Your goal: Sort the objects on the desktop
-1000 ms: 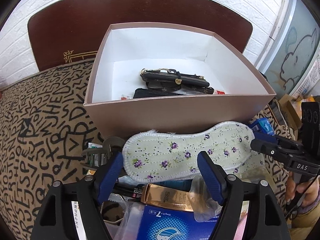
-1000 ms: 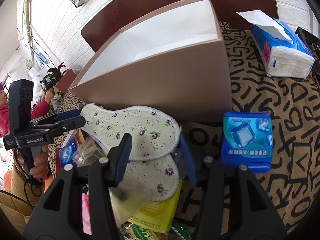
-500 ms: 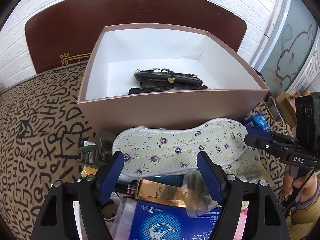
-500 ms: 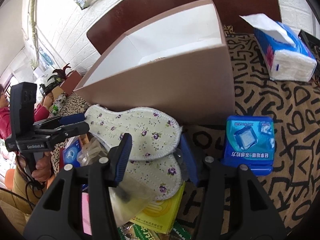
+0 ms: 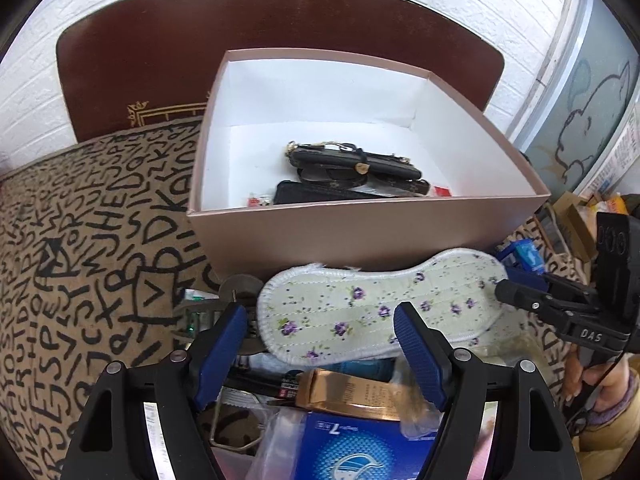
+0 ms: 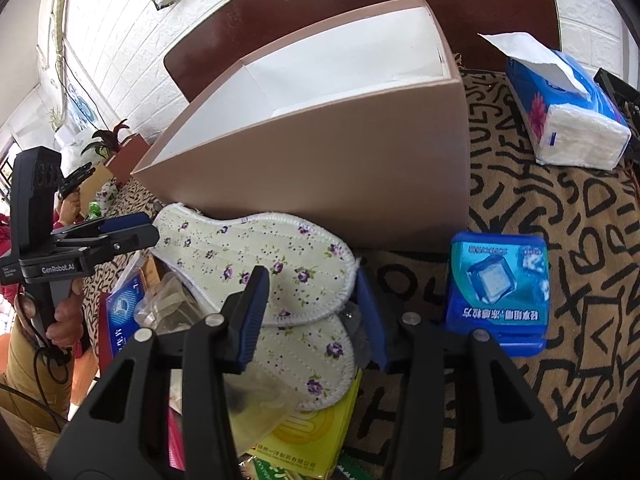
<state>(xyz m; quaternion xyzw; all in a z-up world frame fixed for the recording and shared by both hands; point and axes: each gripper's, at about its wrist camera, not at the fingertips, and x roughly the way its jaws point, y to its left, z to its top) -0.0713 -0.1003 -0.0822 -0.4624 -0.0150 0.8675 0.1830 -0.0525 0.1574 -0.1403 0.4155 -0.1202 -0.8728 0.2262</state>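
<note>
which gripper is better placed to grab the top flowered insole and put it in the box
Right, probably. The right gripper has its open jaws straddling the top insole's wide end. The left gripper's open jaws frame the insole without closing on it. The box is just behind.

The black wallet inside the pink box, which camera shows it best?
The left wrist view: it looks down into the pink box, so the black wallet lies in plain sight. The right wrist view shows only the box's outer wall and white inner sides; the wallet is hidden.

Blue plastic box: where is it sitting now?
In the right wrist view the blue plastic box lies on the patterned cloth, right of the right gripper, just off the pink box corner, nearer than the tissue pack.
</note>
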